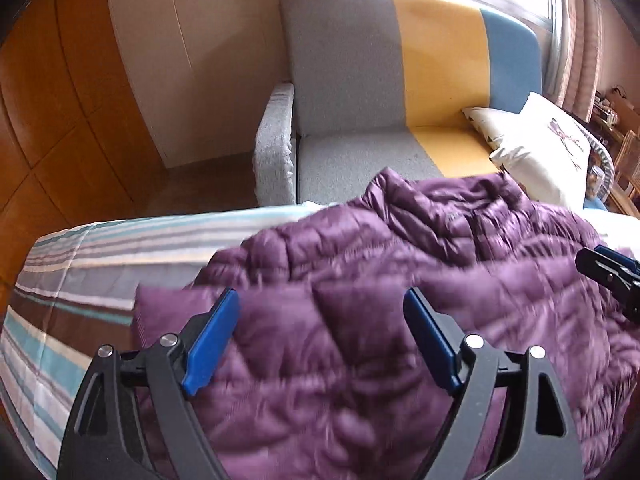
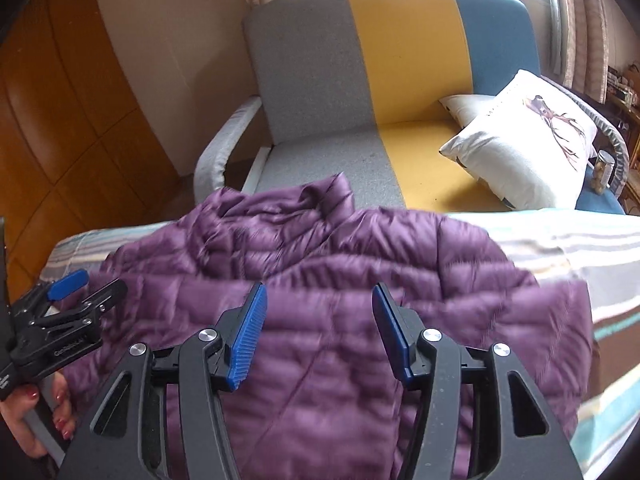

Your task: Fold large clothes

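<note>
A purple quilted puffer jacket [image 1: 400,264] [image 2: 304,264] lies spread on a bed with a striped cover [image 1: 80,272] [image 2: 600,264], its collar toward the far edge. My left gripper [image 1: 320,300] hovers above the jacket's left part, open, with nothing between its blue pads [image 1: 212,340]. My right gripper [image 2: 318,296] hangs over the jacket's middle, open as well, its blue pads [image 2: 248,340] apart and clear of the fabric. In the left wrist view the right gripper [image 1: 612,276] shows at the right edge. The left gripper [image 2: 76,296] shows at the left in the right wrist view, with a hand [image 2: 44,420] holding it.
Beyond the bed stands a grey, yellow and blue sofa [image 1: 360,80] [image 2: 320,80] with a white cushion [image 1: 548,152] [image 2: 524,140] on its seat. A jar [image 2: 602,172] stands beside the cushion. Wooden floor [image 1: 60,100] lies to the left, a curtained window behind the sofa.
</note>
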`<state>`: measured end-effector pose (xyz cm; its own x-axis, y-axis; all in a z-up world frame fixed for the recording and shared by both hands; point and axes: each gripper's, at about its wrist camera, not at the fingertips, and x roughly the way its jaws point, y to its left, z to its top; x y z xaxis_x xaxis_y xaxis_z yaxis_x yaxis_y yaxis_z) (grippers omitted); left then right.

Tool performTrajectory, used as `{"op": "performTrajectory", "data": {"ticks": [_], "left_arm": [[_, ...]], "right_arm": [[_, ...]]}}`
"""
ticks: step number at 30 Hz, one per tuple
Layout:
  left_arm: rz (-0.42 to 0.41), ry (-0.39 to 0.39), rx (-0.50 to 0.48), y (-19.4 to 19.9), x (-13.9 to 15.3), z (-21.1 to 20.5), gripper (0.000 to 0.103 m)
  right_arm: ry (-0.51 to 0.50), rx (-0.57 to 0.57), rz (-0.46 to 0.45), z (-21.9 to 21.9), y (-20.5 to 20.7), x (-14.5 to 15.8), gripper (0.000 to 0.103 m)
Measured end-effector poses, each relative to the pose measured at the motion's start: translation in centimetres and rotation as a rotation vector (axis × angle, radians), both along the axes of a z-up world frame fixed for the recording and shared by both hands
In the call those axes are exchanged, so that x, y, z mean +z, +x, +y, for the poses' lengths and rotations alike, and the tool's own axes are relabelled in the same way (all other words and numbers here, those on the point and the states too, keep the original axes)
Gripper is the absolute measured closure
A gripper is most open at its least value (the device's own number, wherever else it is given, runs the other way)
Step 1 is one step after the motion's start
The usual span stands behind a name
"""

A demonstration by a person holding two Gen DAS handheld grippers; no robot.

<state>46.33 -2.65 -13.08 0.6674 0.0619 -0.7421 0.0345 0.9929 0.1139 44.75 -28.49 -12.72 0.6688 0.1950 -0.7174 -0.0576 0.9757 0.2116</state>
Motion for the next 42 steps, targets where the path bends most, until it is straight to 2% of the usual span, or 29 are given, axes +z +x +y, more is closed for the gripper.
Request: {"op": "performTrajectory", "data": {"ticks": [3,7,10,15,20,22,23,24,25,28,31,34,42], "left_arm": [[0.002,0.007,-0.01,-2.7,-0.4,-0.4,0.019],[0.036,0.035,0.007,-4.0,-2.0,-0.6,0.019],[0.037,0.045,0.025,-3.9,-3.2,-0.4,0.017],[0.054,0.01,0.039,-2.6,-4.8,0.1,0.013],[0.047,0.02,0.041,-2.9,-4.7,0.0,0.013],[0.056,0.0,0.042,-3.7,-3.7,0.4,0.012],[0.052,-0.001,0.048,-4.2,-3.2,0.7,0.006],[0.042,0.001,0.054,-4.9,-2.6,1.0,0.002],[0.021,-0.001,0.054,-6.2,-1.8,1.6,0.002],[0.007,-0.013,0.025,-8.8,-0.4,2.5,0.002],[0.007,-0.083,-0.017,-12.0,0.5,4.2,0.002],[-0.009,-0.145,-0.029,-15.4,0.9,6.3,0.002],[0.036,-0.195,-0.028,-23.5,-0.6,11.1,0.002]], "right_arm": [[-0.024,0.022,-0.005,1.0,-2.8,-0.3,0.048],[-0.082,0.036,0.019,2.0,-4.3,-1.8,0.048],[-0.118,-0.019,0.028,1.7,-4.2,-3.0,0.048],[-0.11,-0.039,0.026,1.2,-3.7,-5.3,0.048],[-0.137,-0.039,0.03,1.3,-3.7,-5.1,0.047],[-0.101,-0.038,0.047,0.9,-4.0,-4.0,0.047],[-0.065,-0.04,0.043,0.5,-4.6,-3.2,0.047],[-0.027,-0.037,0.035,0.2,-5.3,-2.3,0.044],[-0.005,-0.031,0.034,-0.1,-6.0,-1.6,0.037],[0.017,-0.015,0.018,-0.6,-8.6,0.5,0.037],[0.035,0.0,0.019,-1.8,-11.8,1.7,0.037],[0.048,0.016,0.027,-3.0,-15.5,2.3,0.037],[0.016,-0.005,0.072,-7.5,-25.7,1.6,0.037]]}}
